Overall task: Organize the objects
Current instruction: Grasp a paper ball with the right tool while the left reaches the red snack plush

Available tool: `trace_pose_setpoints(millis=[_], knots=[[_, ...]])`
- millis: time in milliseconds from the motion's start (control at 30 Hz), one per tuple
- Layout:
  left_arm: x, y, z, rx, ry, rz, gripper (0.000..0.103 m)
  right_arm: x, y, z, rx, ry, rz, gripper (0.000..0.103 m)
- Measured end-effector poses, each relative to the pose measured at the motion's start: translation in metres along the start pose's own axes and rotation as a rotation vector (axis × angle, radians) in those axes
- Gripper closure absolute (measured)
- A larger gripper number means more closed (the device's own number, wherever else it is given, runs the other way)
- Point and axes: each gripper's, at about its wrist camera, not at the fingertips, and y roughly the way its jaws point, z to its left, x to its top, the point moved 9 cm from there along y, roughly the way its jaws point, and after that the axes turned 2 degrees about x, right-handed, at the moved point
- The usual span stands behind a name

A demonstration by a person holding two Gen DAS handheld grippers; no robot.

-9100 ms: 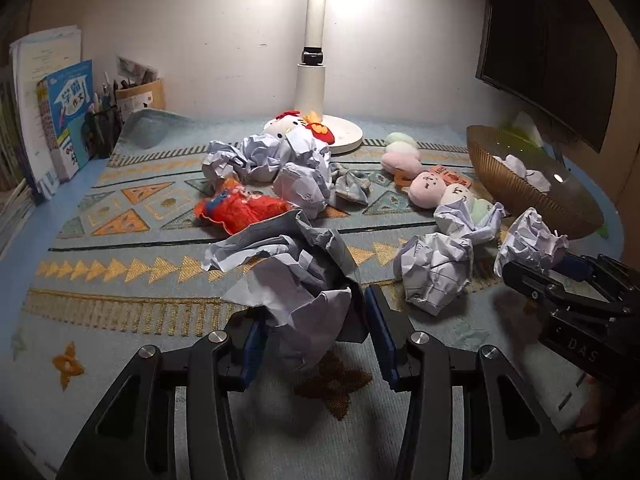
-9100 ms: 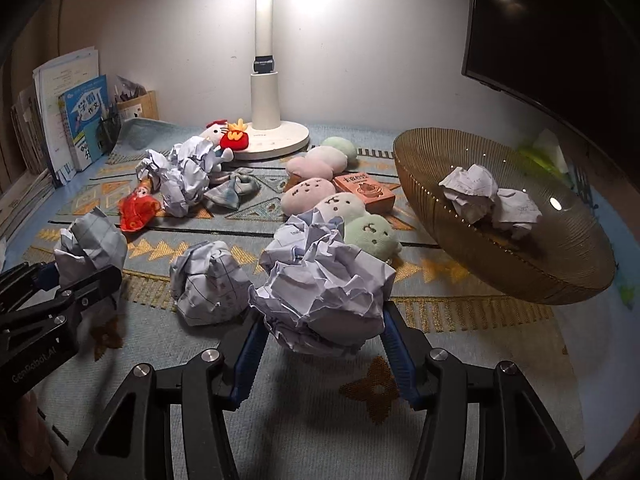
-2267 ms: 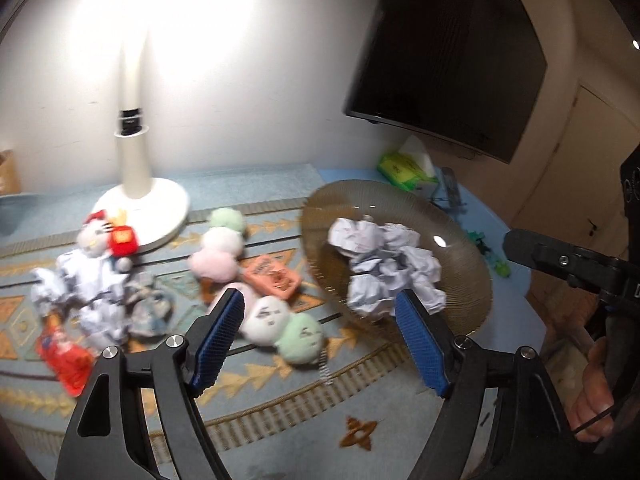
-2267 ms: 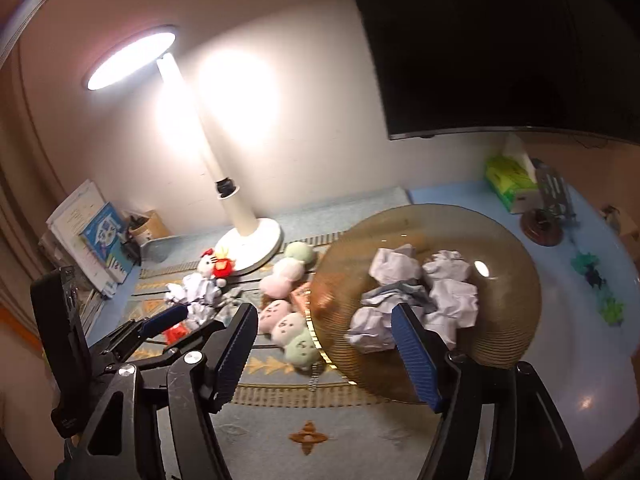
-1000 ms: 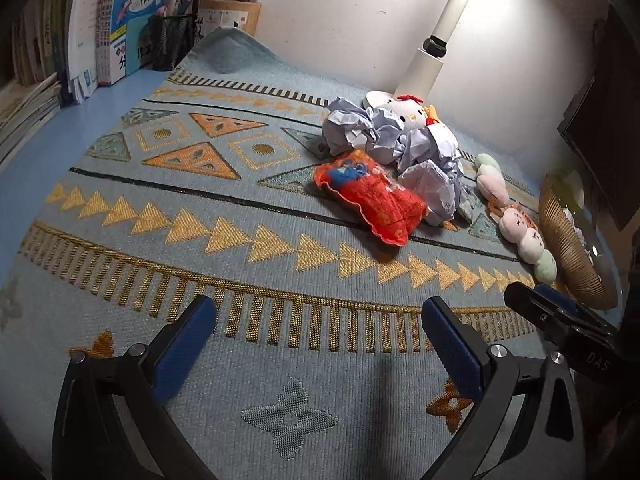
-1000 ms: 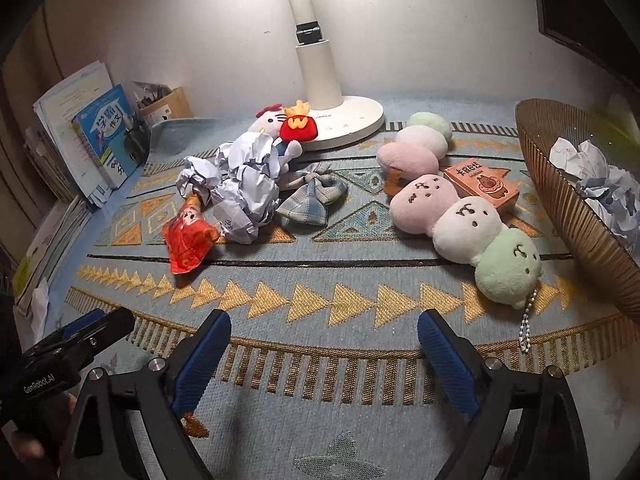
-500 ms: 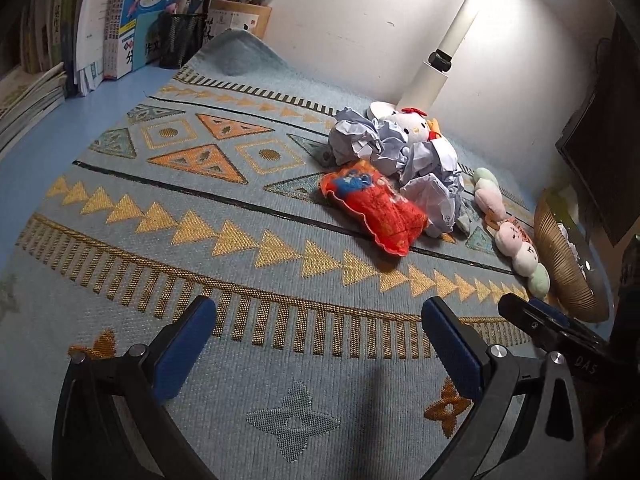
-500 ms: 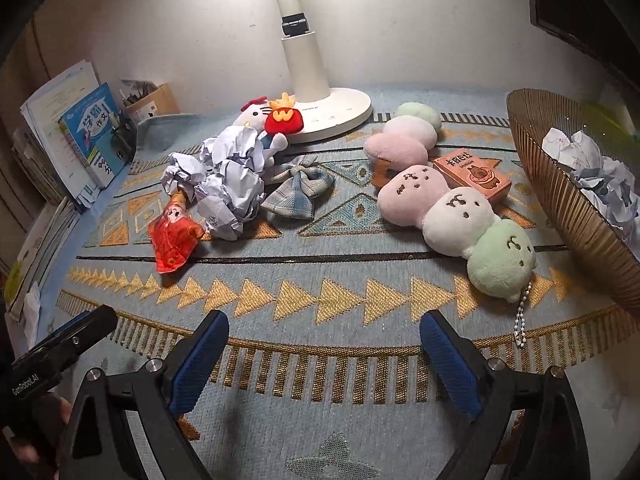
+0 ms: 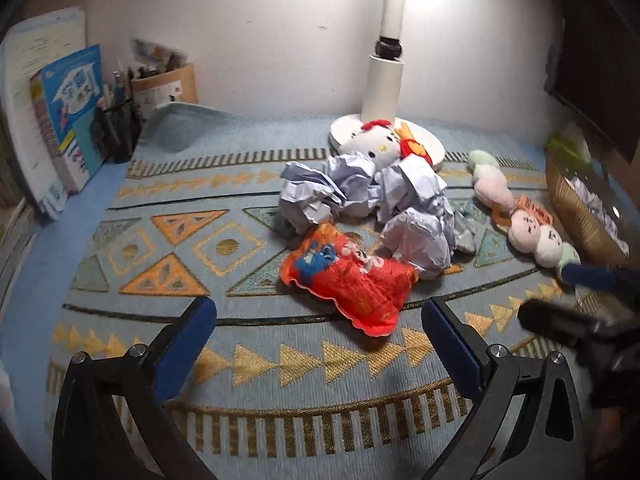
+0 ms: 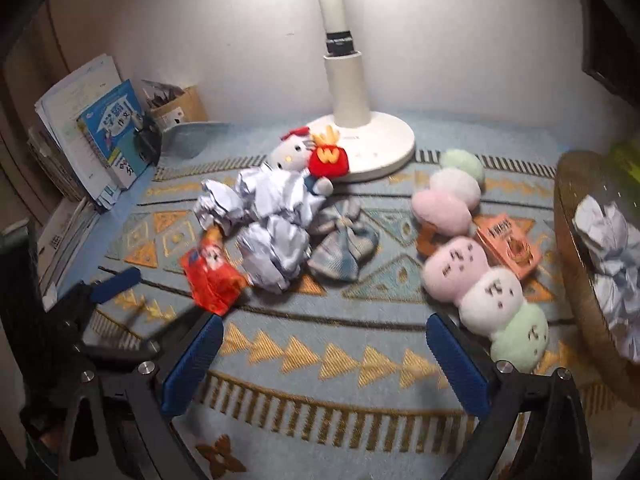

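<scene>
Several crumpled paper balls (image 9: 416, 236) (image 10: 276, 252) lie in a heap on the patterned mat, next to a red snack packet (image 9: 348, 276) (image 10: 212, 276) and a Hello Kitty plush (image 9: 376, 148) (image 10: 292, 156). My left gripper (image 9: 318, 344) is open and empty, just short of the red packet. My right gripper (image 10: 320, 356) is open and empty over bare mat, in front of the heap. The woven bowl (image 10: 580, 280) (image 9: 580, 220) at the right holds more paper balls (image 10: 608, 240).
A white lamp base (image 10: 376, 144) stands at the back. Dango plush strings (image 10: 484, 292), an orange box (image 10: 508, 244) and a plaid bow (image 10: 344, 248) lie between heap and bowl. Books (image 9: 64, 120) and a pen holder (image 9: 116, 128) stand at the left.
Both grippers have moved forward, closer to the paper heap and the red packet. The left view has swung right, so the packet now sits just ahead of its fingers.
</scene>
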Motion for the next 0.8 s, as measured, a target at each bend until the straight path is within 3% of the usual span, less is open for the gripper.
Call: trace_pose_setpoints(millis=[67,133,300,367,433,467,667,800], knots=[[0.0,0.005,-0.006,-0.071,-0.001,-0.001,0.001,0.015,0.013,0.01,0.026,-0.008,0.022,0.022],[0.002,0.008,-0.011,-0.116,-0.022,-0.009,0.001,0.021,0.033,0.019,0.056,-0.006,0.077,0.026],[0.007,0.024,-0.022,-0.033,0.051,0.018,0.002,0.022,0.071,0.032,0.09,-0.009,0.131,0.03],[0.007,0.032,-0.022,-0.004,0.056,0.039,0.01,0.021,0.08,0.032,0.097,0.005,0.131,0.034],[0.001,0.042,-0.018,0.015,0.044,0.099,0.017,0.019,0.085,0.03,0.095,0.011,0.118,0.043],[0.0,0.042,-0.015,0.013,0.026,0.1,0.021,0.02,0.082,0.029,0.084,-0.002,0.091,0.053],[0.0,0.03,-0.013,-0.037,0.007,0.053,0.041,0.021,0.065,0.028,0.171,0.029,0.051,0.054],[-0.008,0.01,-0.014,-0.08,-0.001,0.027,0.057,0.01,0.025,0.034,0.22,-0.001,0.016,0.054]])
